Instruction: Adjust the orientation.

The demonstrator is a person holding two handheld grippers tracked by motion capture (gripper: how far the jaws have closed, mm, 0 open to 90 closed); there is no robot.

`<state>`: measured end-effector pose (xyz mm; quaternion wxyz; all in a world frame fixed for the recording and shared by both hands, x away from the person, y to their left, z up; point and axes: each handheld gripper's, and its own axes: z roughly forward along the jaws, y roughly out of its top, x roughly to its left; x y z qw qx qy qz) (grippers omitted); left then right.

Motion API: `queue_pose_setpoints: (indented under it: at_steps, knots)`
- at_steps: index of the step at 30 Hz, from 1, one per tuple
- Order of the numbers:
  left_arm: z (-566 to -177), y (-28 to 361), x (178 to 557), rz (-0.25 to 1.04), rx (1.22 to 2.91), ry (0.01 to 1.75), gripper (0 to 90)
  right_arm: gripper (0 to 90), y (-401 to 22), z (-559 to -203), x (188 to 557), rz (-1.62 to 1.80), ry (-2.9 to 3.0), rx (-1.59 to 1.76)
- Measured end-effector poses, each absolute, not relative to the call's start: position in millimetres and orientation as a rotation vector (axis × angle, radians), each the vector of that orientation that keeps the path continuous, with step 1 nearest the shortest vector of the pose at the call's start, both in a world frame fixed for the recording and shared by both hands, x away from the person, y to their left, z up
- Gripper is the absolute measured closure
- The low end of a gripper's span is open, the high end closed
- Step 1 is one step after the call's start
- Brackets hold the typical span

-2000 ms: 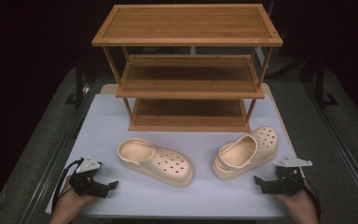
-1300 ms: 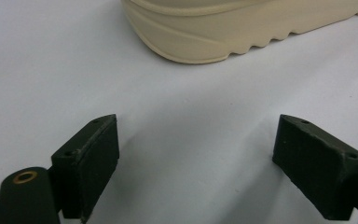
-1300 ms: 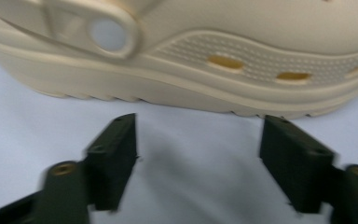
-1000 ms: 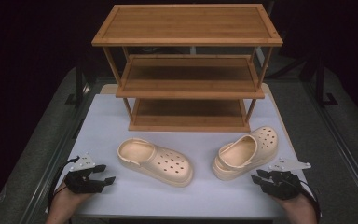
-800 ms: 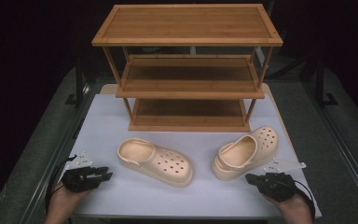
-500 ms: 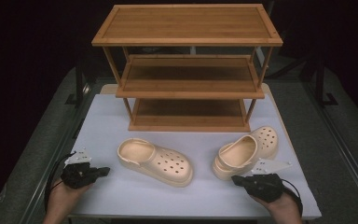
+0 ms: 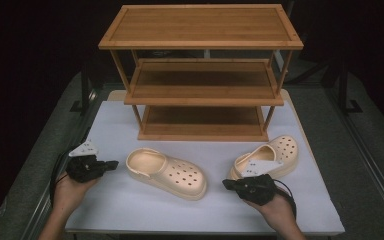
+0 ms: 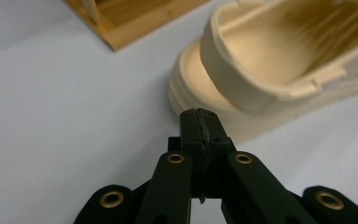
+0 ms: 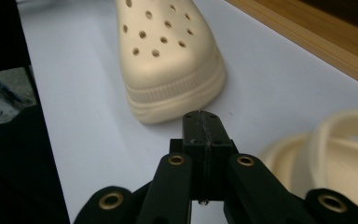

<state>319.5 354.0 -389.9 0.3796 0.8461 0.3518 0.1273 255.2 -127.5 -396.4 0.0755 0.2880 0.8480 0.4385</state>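
Two cream perforated clogs lie on the white table in front of a three-tier wooden shelf rack (image 7: 202, 80). The left clog (image 7: 166, 172) points its toe to the right and toward me; its heel (image 8: 279, 70) is just beyond my left gripper (image 8: 200, 115), which is shut with nothing in it. That gripper (image 7: 112, 163) sits left of the clog. My right gripper (image 7: 226, 183) is shut and empty, low between the two clogs. It faces the left clog's toe (image 9: 168, 60). The right clog (image 7: 272, 155) lies just behind it, its heel (image 9: 335, 154) beside the jaws.
The rack's bottom board (image 9: 317, 42) runs close behind the clogs, its front left corner (image 8: 121, 23) near the left clog. All its shelves are bare. The white table (image 7: 180, 210) ends at dark floor on both sides.
My right gripper has slid left along the table's front, from right of the right clog to the gap between the clogs. My left gripper has shifted slightly forward toward the left clog's heel.
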Motion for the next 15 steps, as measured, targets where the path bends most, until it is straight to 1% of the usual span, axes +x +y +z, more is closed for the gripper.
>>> queue_pose_setpoints:
  at_steps: [6,8,10,15]
  knots:
    - [-384,349,338,0.333,2.155,0.876,90.0,89.5,-110,-396,260,1.346,2.564,0.824]
    - [-383,344,350,0.334,2.16,0.862,90.0,89.6,-99,-396,261,1.351,2.59,0.793]
    - [-384,342,357,0.311,2.143,0.858,90.0,89.5,-91,-397,262,1.362,2.609,0.775]
    - [-390,330,376,0.317,2.154,0.832,90.0,89.5,-75,-401,263,1.375,2.644,0.737]
